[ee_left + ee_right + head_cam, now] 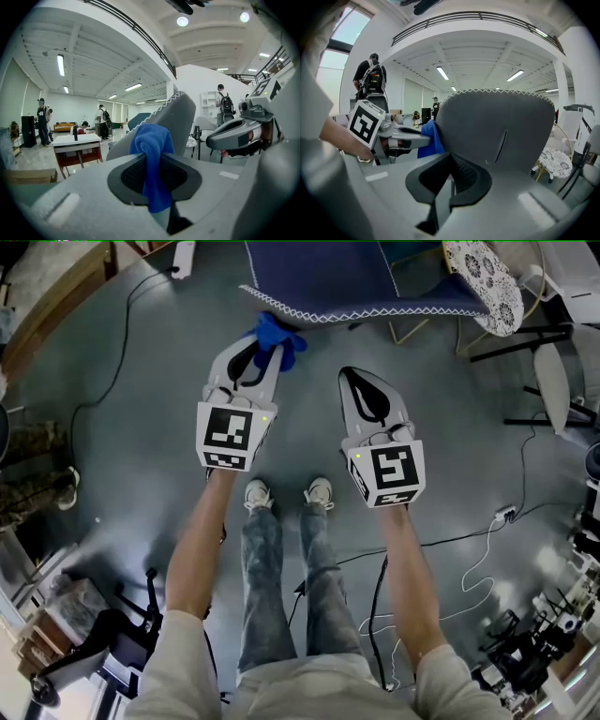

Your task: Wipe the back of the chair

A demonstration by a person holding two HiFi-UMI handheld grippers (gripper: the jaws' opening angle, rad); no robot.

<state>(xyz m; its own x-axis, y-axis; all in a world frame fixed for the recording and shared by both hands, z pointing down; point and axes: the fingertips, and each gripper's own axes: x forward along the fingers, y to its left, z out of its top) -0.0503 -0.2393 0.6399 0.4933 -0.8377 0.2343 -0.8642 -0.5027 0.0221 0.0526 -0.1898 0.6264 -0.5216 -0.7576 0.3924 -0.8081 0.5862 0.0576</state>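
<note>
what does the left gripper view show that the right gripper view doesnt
Only the left gripper view: the cloth pinched in the left claw, and a table beyond. Only the right gripper view: the shut, empty right claw and the slot in the chair back. Both: the cloth and the chair back.

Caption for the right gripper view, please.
Shut, empty right gripper faces the chair back; left gripper holds a blue cloth at its edge.
</note>
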